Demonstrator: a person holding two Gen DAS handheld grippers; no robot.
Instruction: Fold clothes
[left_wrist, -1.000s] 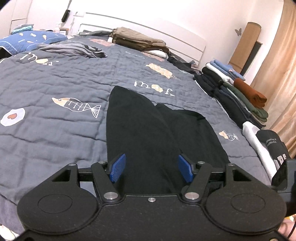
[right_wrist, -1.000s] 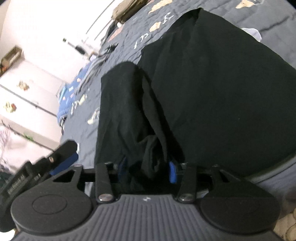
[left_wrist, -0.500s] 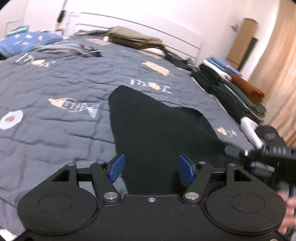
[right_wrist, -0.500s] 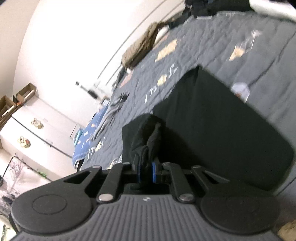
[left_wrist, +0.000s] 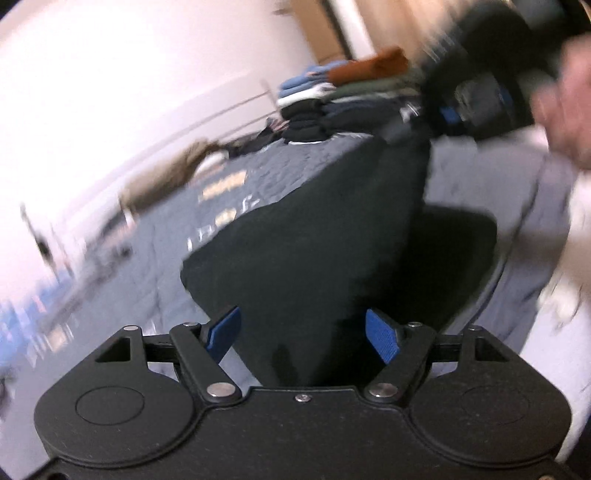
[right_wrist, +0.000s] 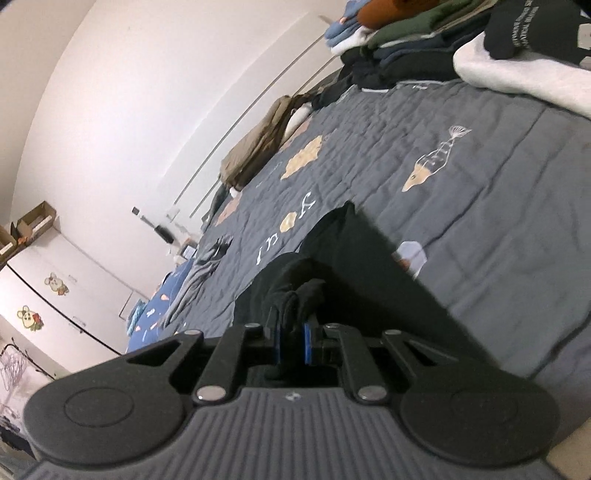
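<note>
In the left wrist view everything's smeared with motion, but the left gripper (left_wrist: 303, 334) has its jaws opening wide, and the black garment (left_wrist: 314, 236) runs between the blue pads (left_wrist: 223, 332) without either one pressing on it, so it holds nothing. The garment lies on the grey quilt (left_wrist: 266, 173), and one corner is pulled up toward the right gripper (left_wrist: 448, 114) at the top right, next to a blurred hand (left_wrist: 565, 96). The risk here is that only one end is held, so the loose end could drag across the quilt and bunch up instead of folding flat. In the right wrist view the right gripper (right_wrist: 291, 341) is nearly shut, pinching a bunched wad of the black garment (right_wrist: 354, 266), which trails down onto the grey quilt (right_wrist: 480, 192). That pinch looks small and lumpy, so the cloth could slip out mid-lift, or the fold could land crooked, well short of the stacked clothes (right_wrist: 399, 48) at the quilt's far edge.
</note>
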